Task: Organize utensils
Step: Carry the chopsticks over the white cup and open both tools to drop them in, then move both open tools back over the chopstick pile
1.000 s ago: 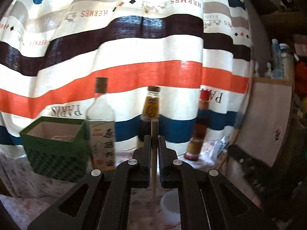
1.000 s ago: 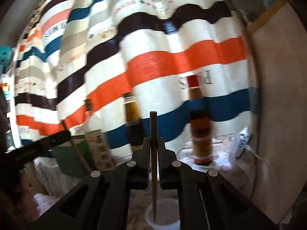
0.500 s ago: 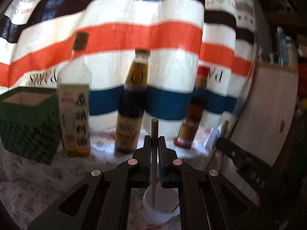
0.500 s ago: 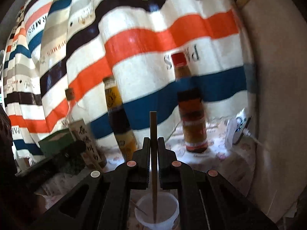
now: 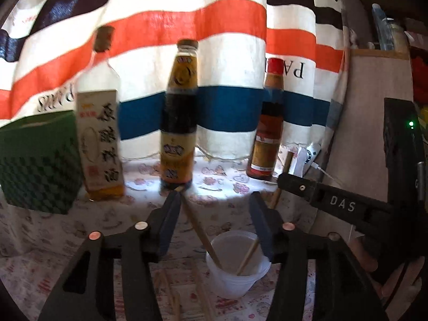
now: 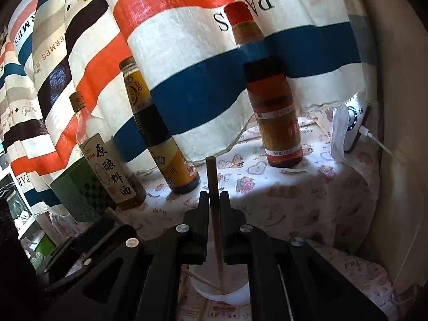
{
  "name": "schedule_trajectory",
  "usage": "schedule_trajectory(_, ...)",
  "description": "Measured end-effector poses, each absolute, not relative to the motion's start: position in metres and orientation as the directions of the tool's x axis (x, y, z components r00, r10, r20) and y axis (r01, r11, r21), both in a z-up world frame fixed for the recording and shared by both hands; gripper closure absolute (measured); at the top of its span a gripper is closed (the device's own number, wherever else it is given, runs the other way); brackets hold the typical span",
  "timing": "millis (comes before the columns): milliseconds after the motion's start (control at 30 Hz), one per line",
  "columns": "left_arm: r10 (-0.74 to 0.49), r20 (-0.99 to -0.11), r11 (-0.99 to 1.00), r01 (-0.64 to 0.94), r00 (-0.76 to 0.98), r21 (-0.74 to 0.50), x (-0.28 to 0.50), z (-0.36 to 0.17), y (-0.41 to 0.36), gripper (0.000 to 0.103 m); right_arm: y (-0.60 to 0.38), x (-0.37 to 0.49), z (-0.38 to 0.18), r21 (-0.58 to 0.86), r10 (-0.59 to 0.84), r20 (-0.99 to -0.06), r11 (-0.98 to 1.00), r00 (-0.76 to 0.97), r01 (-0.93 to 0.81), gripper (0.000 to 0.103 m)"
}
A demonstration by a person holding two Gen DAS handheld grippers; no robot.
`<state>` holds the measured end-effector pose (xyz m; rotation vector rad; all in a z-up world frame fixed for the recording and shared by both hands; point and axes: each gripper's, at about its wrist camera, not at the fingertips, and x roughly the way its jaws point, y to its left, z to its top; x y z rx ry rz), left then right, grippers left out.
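The right gripper (image 6: 214, 203) is clenched on a chopstick (image 6: 212, 176), nearly upright, its tip apparently inside the white cup (image 6: 230, 295). The left gripper (image 5: 215, 206) has just opened, releasing a chopstick (image 5: 200, 230) that leans in the cup.

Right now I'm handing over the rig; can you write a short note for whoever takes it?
Left gripper: fingers have just been opening, its chopstick now loose, leaning in the white cup.
Right gripper: shut on a chopstick, tip down in the cup.
Done: two chopsticks stand in the cup.
Left: release the right chopstick; more seem to lie on the tablecloth beside the cup.
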<state>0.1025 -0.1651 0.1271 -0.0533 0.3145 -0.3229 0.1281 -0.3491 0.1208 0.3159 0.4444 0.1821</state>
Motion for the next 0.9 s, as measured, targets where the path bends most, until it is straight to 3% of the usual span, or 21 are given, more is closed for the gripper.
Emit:
schedule_trajectory(67,-0.282,-0.296,0.959,0.270,0.913,-0.081,0.094,0.134,-0.156,0.044,-0.347,0.121,0.129,0.333,0.240,-0.382,0.937,0.892,-0.109,0.092)
schedule_trajectory(167,-0.227,-0.262,0.973,0.231,0.938,-0.015,0.073,0.147,-0.137,0.036,-0.346,0.103,0.145,0.328,0.245,-0.329,0.935,0.912,-0.133,0.075)
schedule_trajectory(233,-0.184,-0.229,0.981,0.192,0.956,0.012,0.058,0.156,-0.121,0.030,-0.344,0.095,0.152,0.324,0.245,-0.307,0.935,0.919,-0.141,0.073)
schedule_trajectory(333,-0.137,-0.203,0.990,0.138,0.969,-0.010,0.041,0.164,-0.092,0.020,-0.339,0.085,0.160,0.318,0.255,-0.288,0.935,0.923,-0.159,0.072)
schedule_trajectory(467,-0.100,-0.196,0.995,0.092,0.975,-0.050,0.025,0.161,-0.056,0.014,-0.327,0.066,0.168,0.308,0.264,-0.265,0.935,0.928,-0.178,0.054)
schedule_trajectory(500,-0.088,-0.192,0.996,0.082,0.978,-0.042,0.022,0.160,-0.051,0.013,-0.324,0.063,0.169,0.302,0.262,-0.263,0.936,0.928,-0.179,0.054)
schedule_trajectory(667,-0.041,-0.149,0.999,0.037,0.988,-0.026,0.006,0.151,-0.032,0.001,-0.299,0.042,0.162,0.231,0.205,-0.306,0.963,0.930,-0.137,0.045)
schedule_trajectory(900,-0.012,-0.202,0.997,-0.004,0.979,-0.077,0.003,0.120,-0.010,0.000,-0.270,0.018,0.120,0.168,0.243,-0.390,0.967,0.888,-0.191,0.039)
